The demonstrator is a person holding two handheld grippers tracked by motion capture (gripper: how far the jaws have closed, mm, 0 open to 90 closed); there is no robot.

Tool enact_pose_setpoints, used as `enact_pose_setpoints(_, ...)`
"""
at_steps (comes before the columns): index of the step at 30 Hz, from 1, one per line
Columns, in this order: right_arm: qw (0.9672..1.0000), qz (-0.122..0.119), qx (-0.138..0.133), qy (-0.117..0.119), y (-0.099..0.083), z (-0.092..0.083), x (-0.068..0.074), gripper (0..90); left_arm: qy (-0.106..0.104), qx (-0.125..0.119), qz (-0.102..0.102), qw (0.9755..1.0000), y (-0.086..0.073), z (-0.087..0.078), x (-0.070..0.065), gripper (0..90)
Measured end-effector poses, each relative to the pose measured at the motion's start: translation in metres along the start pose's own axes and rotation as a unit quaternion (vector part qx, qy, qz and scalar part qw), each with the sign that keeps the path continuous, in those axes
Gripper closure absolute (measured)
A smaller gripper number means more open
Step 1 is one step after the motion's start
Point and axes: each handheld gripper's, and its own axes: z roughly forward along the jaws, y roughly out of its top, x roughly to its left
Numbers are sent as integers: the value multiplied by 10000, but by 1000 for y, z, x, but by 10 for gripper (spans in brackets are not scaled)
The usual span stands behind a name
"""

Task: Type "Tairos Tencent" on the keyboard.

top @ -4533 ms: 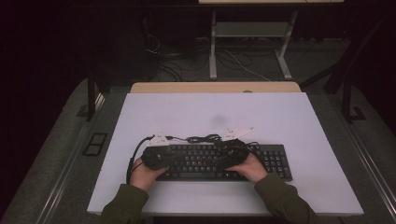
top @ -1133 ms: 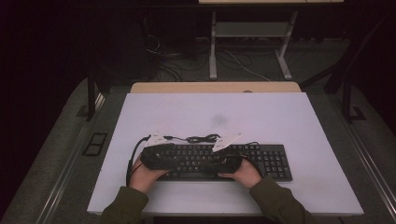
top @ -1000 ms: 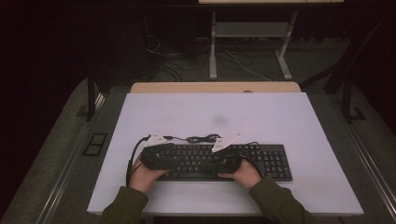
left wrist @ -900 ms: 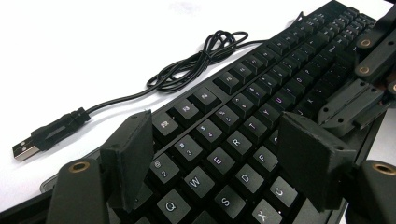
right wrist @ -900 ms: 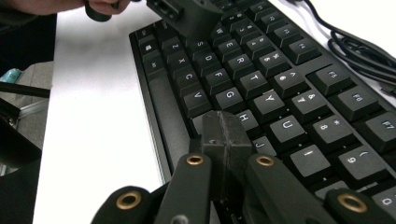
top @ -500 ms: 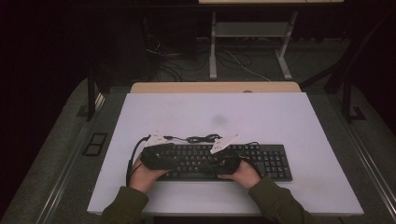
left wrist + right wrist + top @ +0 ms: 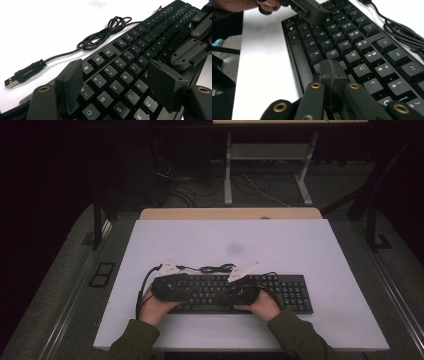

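Flat black plastic keyboard (image 7: 240, 292) with white-lettered keys lies on near half of white table (image 7: 310, 250), long side running left-right. Its thin black cable (image 7: 100, 37) coils just beyond far edge, USB plug (image 7: 15, 78) loose on table. Left gripper (image 7: 120, 85) low over left letter keys, jaws spread wide, nothing between pads, just eased slightly closer. Right gripper (image 7: 333, 72) jaws pressed together, empty, tips at middle letter keys.

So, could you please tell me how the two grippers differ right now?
The left gripper has its jaws spread apart over the keyboard, around the Q-W-E-R keys; the right gripper has its jaws pressed together, tips down near the H key. Both hover over the keyboard, gripping nothing.
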Motion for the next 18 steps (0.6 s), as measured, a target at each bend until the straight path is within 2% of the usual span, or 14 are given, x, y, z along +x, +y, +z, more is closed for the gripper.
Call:
enact_pose_setpoints(4, 9999, 63, -108, 27, 0, -5, -3, 791, -70, -1, 16, 10000, 2, 3, -2, 343)
enact_pose_setpoints(9, 9996, 114, -264, 14, -1, -12, -8, 678, -212, 3, 67, 9998, 5, 8, -5, 453)
enact_pose_setpoints(18, 9986, 203, -473, -76, -3, -23, -15, 452, -409, 137, 202, 9989, 9, 20, -12, 762)
